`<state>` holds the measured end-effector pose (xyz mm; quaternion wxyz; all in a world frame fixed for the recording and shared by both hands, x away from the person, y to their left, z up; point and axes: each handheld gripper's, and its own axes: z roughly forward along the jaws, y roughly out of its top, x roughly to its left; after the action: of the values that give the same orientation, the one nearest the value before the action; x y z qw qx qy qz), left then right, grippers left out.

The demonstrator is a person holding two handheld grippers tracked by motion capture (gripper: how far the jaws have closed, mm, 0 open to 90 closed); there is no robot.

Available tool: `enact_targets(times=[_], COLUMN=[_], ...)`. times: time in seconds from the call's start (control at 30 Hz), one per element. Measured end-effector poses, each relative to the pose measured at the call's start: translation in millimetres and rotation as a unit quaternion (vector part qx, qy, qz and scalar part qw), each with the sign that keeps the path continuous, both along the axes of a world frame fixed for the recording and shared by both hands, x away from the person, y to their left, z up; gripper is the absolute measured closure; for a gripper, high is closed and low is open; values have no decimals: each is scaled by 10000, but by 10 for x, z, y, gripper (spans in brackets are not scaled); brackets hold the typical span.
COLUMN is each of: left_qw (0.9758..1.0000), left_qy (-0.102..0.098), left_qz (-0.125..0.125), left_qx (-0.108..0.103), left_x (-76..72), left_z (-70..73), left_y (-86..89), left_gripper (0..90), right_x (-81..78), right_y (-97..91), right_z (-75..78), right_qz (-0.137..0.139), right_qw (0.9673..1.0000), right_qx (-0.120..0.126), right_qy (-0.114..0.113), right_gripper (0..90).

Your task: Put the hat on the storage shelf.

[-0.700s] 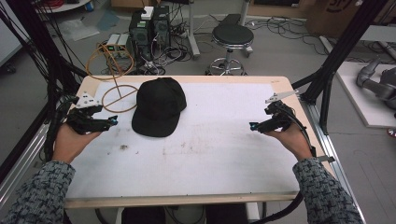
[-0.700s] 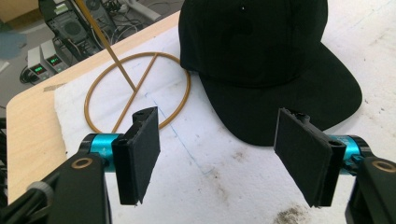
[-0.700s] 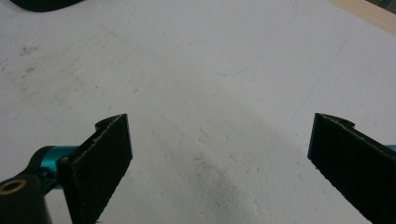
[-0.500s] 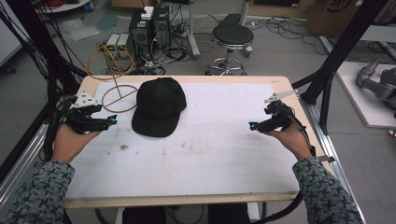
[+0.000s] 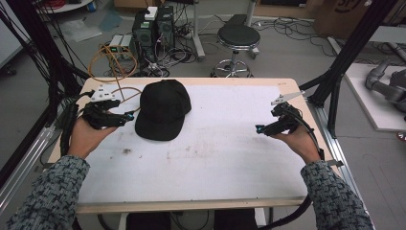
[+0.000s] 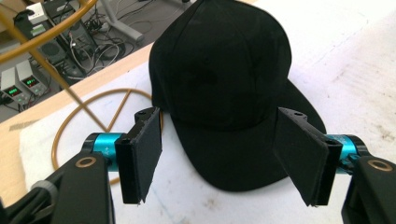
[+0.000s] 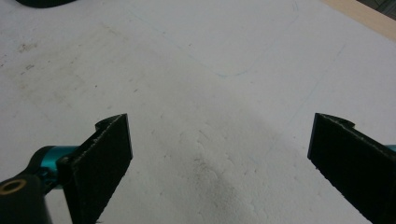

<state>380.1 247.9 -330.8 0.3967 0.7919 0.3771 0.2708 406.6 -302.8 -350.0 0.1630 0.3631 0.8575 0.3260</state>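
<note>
Little had been moved since the earlier high-view frames: both hands were found at much the same places at the left and right sides of the table, and the cap lay where it had lain. No approach to the cap was therefore judged to have been begun, and the work was taken to be at its very start.

A wooden table (image 5: 297, 86) covered by a white mat (image 5: 225, 143), stained here and there, was seen in the high view. On the mat's far left part a black baseball cap (image 5: 163, 109) was laid crown up, its brim turned toward the near side. Just left of the cap, a brass-coloured wire stand (image 6: 88, 112) with a ring base was set on the far left corner, close to the cap's edge; whether the two touched could not be told.

The left gripper (image 5: 128, 117) was held just left of the cap, pointed at it, with its jaws spread wide and nothing between them; in the left gripper view the cap was framed in the gap beyond the pads (image 6: 142, 154), not touched. The right gripper (image 5: 259, 128) was held well apart from the cap, over bare mat at the right, its jaws likewise wide apart and empty.

A short advance of the left gripper toward the brim was judged to be all that a grasp would call for.
</note>
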Motion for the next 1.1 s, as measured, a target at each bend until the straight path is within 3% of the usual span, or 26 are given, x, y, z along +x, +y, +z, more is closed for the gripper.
enact_targets(times=[0.4,0.8,0.87,1.03,1.1], left_qw=[10000,9999,9998,9993,9989], left_qy=[-22,43,62,120,141], left_qz=[-80,-122,-205,-356,-431], left_qx=[-31,26,-40,25,-63], left_x=[185,473,538,695,751], left_z=[55,111,121,130,142], left_y=[-212,-500,-538,-619,-629], left_gripper=[350,351,354,353,353], right_x=[1,-9,-11,-10,-9], right_y=[-58,-109,-136,-175,-191], right_z=[9,7,8,2,3], right_qz=[-17,-16,-33,-81,-93], right_qw=[10000,10000,10000,10000,9999], right_qx=[-10,-25,-23,-1,-4], right_qy=[37,60,43,49,45], right_gripper=[61,61,61,61,61])
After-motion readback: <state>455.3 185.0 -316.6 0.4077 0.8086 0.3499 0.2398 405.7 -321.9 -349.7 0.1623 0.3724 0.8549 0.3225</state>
